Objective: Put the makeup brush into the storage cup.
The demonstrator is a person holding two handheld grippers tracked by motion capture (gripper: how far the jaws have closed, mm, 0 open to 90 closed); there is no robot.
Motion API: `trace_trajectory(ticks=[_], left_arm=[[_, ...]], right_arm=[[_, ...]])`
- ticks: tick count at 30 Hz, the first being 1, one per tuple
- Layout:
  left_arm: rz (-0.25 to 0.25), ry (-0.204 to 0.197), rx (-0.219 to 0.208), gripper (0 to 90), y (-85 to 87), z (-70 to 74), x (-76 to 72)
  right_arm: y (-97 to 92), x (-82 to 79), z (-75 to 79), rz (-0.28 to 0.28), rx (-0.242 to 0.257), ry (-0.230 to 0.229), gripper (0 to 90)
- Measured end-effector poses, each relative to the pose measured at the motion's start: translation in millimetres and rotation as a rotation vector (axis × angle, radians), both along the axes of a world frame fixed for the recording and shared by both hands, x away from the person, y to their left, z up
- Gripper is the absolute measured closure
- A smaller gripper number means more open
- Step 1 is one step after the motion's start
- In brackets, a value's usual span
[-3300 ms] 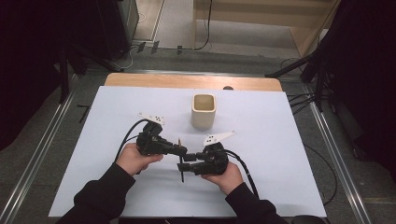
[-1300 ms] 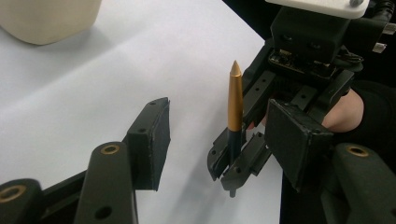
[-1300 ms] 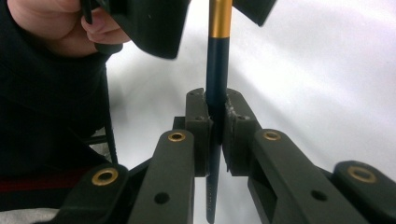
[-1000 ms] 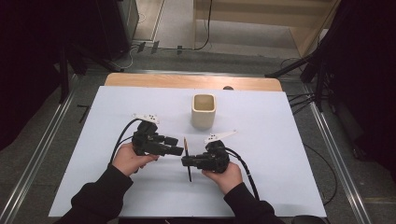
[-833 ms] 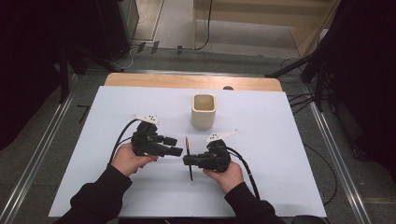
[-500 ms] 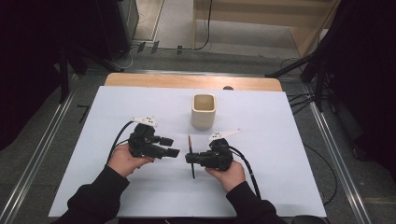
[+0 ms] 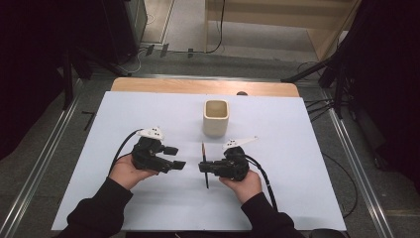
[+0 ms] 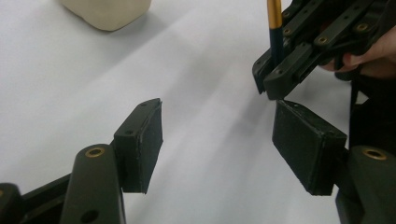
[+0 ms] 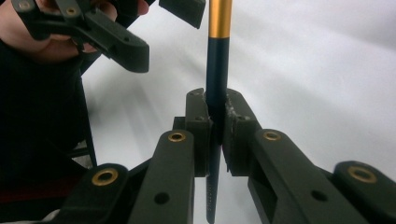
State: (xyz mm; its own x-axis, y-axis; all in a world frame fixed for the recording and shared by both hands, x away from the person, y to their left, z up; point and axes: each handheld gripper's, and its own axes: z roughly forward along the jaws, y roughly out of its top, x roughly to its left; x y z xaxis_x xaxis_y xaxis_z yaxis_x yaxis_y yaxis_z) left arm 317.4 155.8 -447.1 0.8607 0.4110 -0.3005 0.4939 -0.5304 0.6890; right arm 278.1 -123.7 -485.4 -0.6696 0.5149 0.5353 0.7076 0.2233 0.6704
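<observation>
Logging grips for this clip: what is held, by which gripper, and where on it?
The right gripper clamps a thin stick on its dark shaft, below the gold band. The left gripper, just opening, holds nothing.

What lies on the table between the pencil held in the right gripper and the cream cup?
Nothing: in the high view, bare white table separates the pencil, clamped in the right gripper, from the cream cup.

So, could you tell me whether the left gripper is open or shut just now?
Open. The left gripper has just been opening; its pads stand apart over bare table, with nothing between them.
</observation>
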Motion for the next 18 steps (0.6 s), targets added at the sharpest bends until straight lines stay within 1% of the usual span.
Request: trace_trajectory(ticks=[2, 5, 10, 11, 13, 15, 18], left_arm=[[-0.002, -0.006, 0.010, 31.4, 0.4, -0.4, -1.0], [0.005, -0.009, 0.014, 30.1, 1.4, -1.2, -2.4], [0.001, -0.020, 0.026, 29.0, 4.2, -1.9, -4.9], [-0.002, -0.021, 0.033, 28.8, 4.9, -1.9, -5.2], [-0.006, -0.016, 0.033, 27.9, 6.2, -3.0, -6.8], [-0.003, -0.015, 0.039, 27.7, 7.1, -3.7, -8.2], [0.006, -0.025, 0.054, 27.3, 8.5, -4.9, -10.5]], right_arm=[[-0.8, 0.2, 0.2, -0.001, -0.003, -0.003, 83.2], [-1.6, 0.4, 0.5, -0.004, -0.003, -0.002, 83.2], [-1.9, 0.5, 0.4, 0.000, -0.009, -0.005, 83.2], [-1.9, 0.4, 0.5, 0.000, -0.011, -0.006, 83.2], [-2.3, 0.5, 0.8, -0.003, -0.014, -0.007, 83.2], [-2.7, 0.9, 0.8, -0.004, -0.013, -0.006, 83.2], [-3.1, 0.9, 1.2, -0.010, -0.013, -0.007, 83.2]])
